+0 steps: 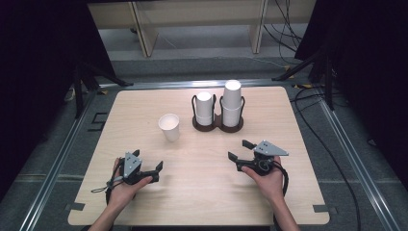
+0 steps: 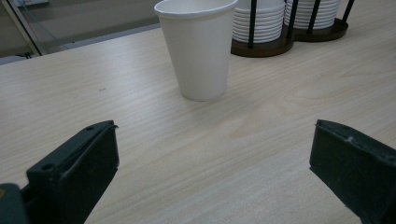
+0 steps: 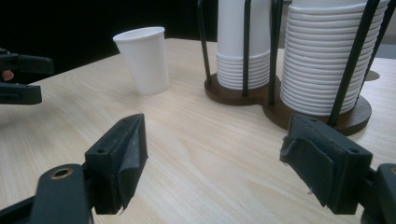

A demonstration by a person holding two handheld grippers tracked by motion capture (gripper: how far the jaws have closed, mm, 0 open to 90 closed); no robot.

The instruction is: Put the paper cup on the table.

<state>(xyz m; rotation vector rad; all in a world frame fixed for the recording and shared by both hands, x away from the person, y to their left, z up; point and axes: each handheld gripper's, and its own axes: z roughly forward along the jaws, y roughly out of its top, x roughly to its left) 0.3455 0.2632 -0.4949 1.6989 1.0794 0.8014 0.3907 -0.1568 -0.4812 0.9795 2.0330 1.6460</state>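
Looks like the approach stage to me: both claws sit low near the front of the tabletop (image 1: 144, 103), jaws spread wide, holding nothing. The loose paper cup (image 1: 169, 127) stands upright ahead of the left claw (image 1: 148, 168), just left of the cup rack (image 1: 218, 124). The right claw (image 1: 240, 150) points at the rack. Next move probably needs the left one to slide forward and straddle the cup without tipping it.

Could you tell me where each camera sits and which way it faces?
High view: above the person's side, looking forward and down on the table; forearms, left gripper and right gripper show.
Left gripper view: low on the left gripper, facing the cup; its open jaws show.
Right gripper view: low on the right gripper, facing the rack; its open jaws show.
Shared: all three show cup and rack.
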